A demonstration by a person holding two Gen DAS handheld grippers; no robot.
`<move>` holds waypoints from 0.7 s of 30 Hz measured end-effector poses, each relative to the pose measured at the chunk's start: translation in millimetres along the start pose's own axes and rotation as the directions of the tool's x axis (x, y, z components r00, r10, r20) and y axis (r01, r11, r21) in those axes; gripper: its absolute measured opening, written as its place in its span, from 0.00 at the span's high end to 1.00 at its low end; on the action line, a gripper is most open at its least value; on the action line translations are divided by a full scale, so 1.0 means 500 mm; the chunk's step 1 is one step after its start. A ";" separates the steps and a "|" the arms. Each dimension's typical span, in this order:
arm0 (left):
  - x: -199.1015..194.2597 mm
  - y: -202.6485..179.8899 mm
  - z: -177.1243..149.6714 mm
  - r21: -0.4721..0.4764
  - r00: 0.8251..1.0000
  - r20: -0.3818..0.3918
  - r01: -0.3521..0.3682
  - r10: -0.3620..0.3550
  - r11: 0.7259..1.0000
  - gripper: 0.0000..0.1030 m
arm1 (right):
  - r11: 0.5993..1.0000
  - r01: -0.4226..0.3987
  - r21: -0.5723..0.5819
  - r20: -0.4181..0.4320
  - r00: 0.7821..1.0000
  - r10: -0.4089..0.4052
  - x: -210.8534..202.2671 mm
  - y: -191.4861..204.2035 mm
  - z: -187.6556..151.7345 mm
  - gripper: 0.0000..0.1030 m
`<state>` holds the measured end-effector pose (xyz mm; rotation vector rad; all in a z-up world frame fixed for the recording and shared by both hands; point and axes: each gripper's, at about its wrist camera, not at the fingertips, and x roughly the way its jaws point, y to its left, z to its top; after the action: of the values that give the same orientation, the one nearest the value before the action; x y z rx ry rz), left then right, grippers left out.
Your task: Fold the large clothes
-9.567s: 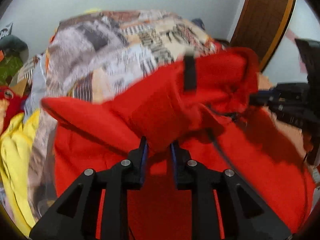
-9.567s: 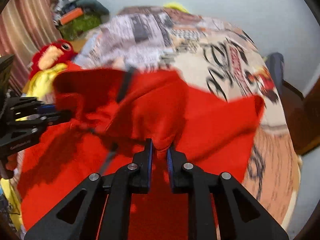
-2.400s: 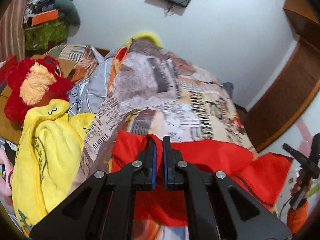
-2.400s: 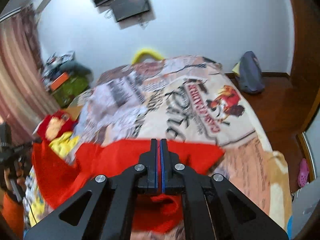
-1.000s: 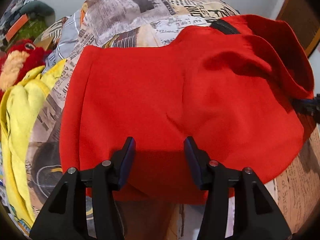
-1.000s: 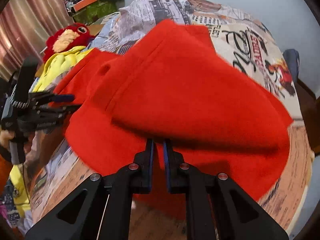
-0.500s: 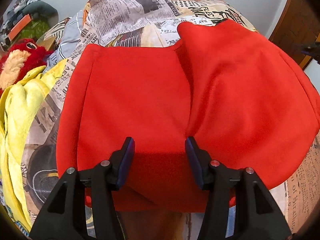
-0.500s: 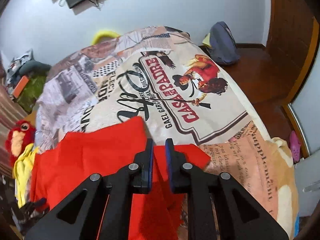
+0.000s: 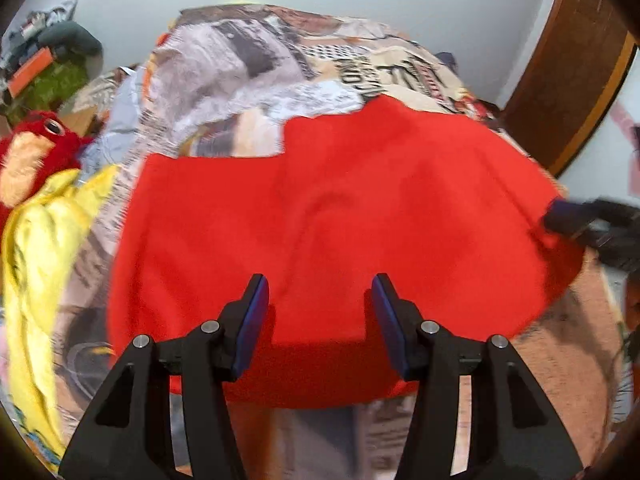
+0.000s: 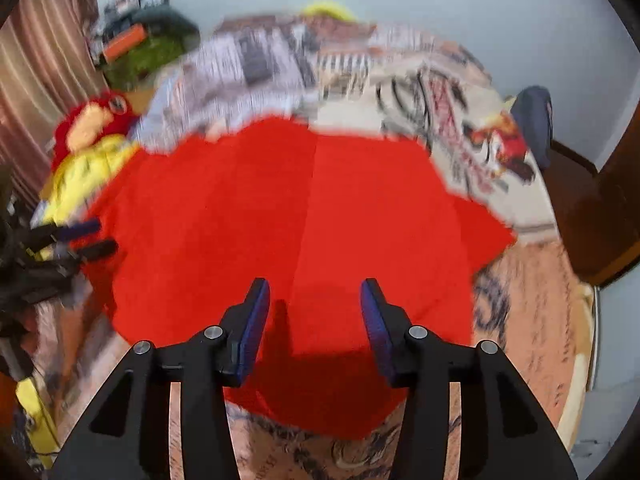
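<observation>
On the bed (image 9: 280,60), flat on the printed cover: red garment (image 9: 340,220), folded. Just above its near edge: left tongs (image 9: 316,312) spread wide, gripping nothing. Right tongs (image 10: 312,316) (just been opening) spread over its near right part, nothing pinched. Left of the garment: yellow cloth (image 9: 36,240) and red plush toy (image 9: 28,152).

Red garment (image 9: 340,216), plain fleece-like cloth, folded into a broad flat slab, lying on the printed bedspread (image 9: 256,60) at its near end, a lengthwise fold line down its middle, one corner jutting toward the bedspread's right edge
</observation>
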<state>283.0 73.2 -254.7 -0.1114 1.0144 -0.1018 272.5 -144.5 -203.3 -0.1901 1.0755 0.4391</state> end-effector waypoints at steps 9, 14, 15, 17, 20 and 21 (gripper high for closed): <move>0.019 -0.031 -0.069 0.020 0.999 -0.026 -0.040 0.040 0.999 0.39 | 0.990 0.139 -0.005 -0.101 0.985 -0.139 0.006 -0.071 -0.123 0.50; -0.003 -0.009 -0.073 0.032 0.998 -0.050 -0.040 0.042 0.999 0.39 | 0.989 0.135 0.067 -0.120 0.985 -0.126 -0.029 -0.129 -0.148 0.50; -0.008 -0.003 -0.070 0.034 0.997 -0.041 -0.058 0.059 0.998 0.39 | 0.988 0.133 0.079 -0.101 0.987 -0.125 -0.042 -0.138 -0.141 0.50; -0.023 0.021 -0.058 0.017 0.994 -0.013 -0.105 0.105 0.994 0.39 | 0.989 0.104 0.105 -0.051 0.994 -0.099 -0.068 -0.147 -0.119 0.50; -0.039 0.066 -0.038 -0.040 0.990 0.014 -0.139 0.140 0.989 0.39 | 0.990 0.052 0.134 0.016 0.998 -0.054 -0.085 -0.150 -0.070 0.49; -0.044 0.087 -0.031 -0.070 0.988 0.021 -0.150 0.152 0.986 0.39 | 0.989 0.042 0.139 0.034 0.998 -0.047 -0.086 -0.151 -0.051 0.49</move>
<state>259.6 118.2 -250.6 -0.0975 0.9970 0.0721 268.0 -232.5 -182.1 -0.0821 1.0586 0.3256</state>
